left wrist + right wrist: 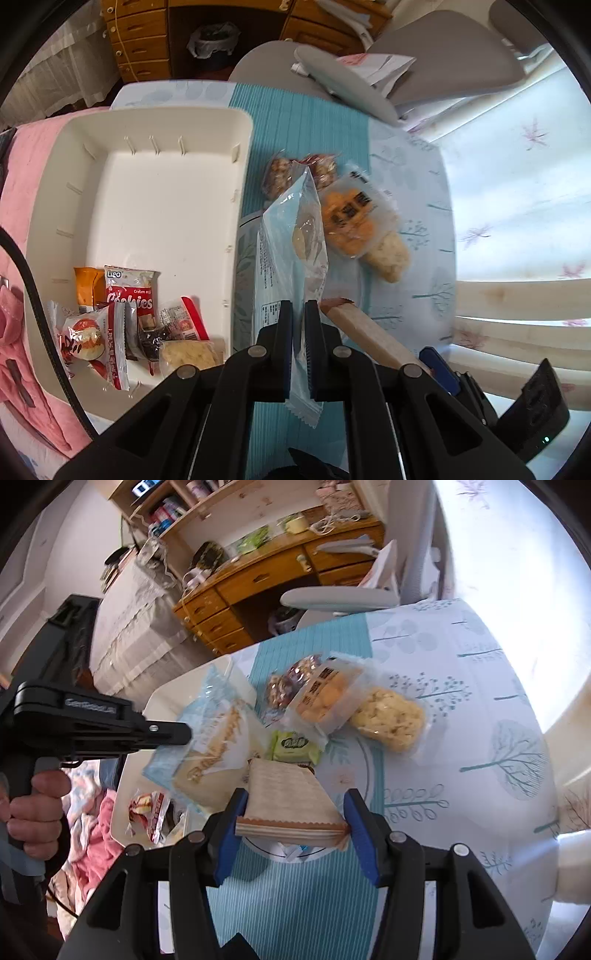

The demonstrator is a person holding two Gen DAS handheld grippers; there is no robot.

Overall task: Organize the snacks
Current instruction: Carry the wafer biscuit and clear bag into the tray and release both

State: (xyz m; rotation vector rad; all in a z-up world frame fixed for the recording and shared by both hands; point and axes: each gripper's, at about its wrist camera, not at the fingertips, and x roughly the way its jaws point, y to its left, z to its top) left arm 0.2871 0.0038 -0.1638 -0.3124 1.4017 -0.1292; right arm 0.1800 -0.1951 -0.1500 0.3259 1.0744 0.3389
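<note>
Now, left gripper (297,317): our jaws clamp the pale-blue snack packet (291,236).
Right gripper (291,812): jaws grip the tan wafer pack (286,794).
White bin (155,122): at nine o'clock.

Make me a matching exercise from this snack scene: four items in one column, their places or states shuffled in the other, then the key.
Items
1. pale blue plastic snack packet
2. flat beige paper-wrapped packet
3. red-and-white Cookies packet
4. small green wrapped sweet

Places
A. lying inside the white plastic bin
B. between the fingers of the right gripper
C. on the tablecloth beyond the beige packet
D. pinched in the left gripper

Pairs: 1-D, 2-B, 3-A, 4-C
</note>
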